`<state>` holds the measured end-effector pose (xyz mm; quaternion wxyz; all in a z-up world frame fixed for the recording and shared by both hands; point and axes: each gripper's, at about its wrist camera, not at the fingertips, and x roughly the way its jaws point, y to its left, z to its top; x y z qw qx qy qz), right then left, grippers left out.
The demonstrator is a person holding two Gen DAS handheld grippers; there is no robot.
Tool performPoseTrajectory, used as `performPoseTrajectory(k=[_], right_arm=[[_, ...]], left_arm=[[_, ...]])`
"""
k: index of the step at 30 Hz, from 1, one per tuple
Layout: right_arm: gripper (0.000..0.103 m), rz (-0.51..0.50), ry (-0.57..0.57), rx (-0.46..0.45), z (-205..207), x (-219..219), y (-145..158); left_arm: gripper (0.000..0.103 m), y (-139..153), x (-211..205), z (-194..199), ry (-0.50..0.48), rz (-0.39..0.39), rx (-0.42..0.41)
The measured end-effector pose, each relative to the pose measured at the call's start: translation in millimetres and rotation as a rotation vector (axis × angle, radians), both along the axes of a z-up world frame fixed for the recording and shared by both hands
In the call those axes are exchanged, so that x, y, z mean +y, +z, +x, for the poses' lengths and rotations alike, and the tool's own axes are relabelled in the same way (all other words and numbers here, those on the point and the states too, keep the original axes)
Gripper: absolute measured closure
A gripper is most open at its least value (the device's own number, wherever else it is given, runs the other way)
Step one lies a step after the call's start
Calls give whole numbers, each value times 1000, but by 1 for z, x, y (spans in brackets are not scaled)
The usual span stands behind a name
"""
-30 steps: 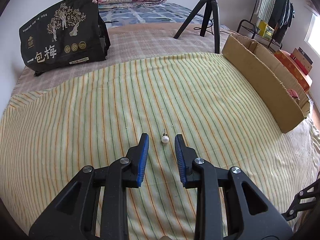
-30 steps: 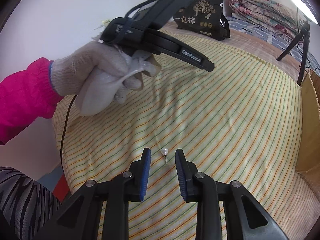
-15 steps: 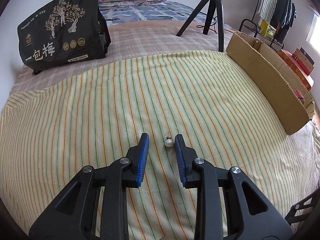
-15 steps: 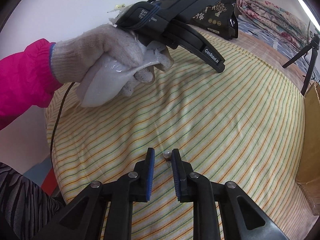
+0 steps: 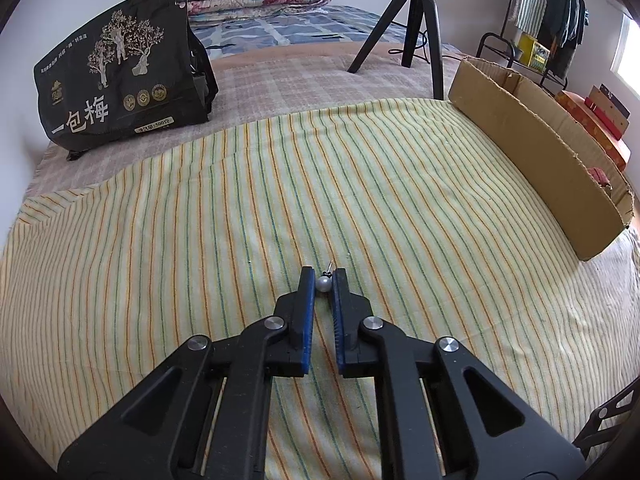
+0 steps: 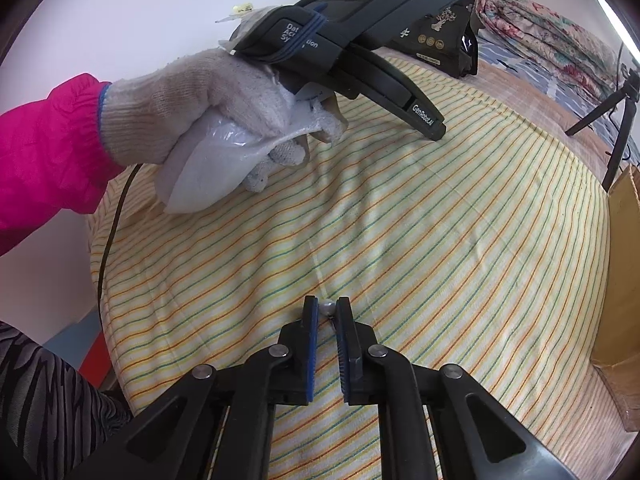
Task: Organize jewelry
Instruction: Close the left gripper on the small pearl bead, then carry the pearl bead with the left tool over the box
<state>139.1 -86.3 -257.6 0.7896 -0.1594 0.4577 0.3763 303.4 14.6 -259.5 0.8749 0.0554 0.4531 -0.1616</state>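
Both my grippers angled steeply down at the striped yellow cloth (image 5: pixel 240 200). Left gripper (image 5: pixel 323 276) and right gripper (image 6: pixel 327 307), wider a second earlier, were closing, each pinching a small white pearl stud earring (image 5: pixel 323 284).

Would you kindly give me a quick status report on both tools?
Left tool closing on a pearl earring. Right tool shut on a pearl earring. Striped cloth around them bare.

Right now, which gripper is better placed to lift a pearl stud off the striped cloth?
Right, marginally: the right gripper is shut on its pearl stud, while the left gripper has jaws closing on the other stud.
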Motion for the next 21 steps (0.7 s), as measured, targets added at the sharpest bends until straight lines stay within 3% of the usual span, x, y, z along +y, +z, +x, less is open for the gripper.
performPoseTrajectory(k=[21], right_arm=[[97, 64, -115, -56, 0, -37, 36]], left_arm=[[97, 42, 1, -23, 16, -39, -63]])
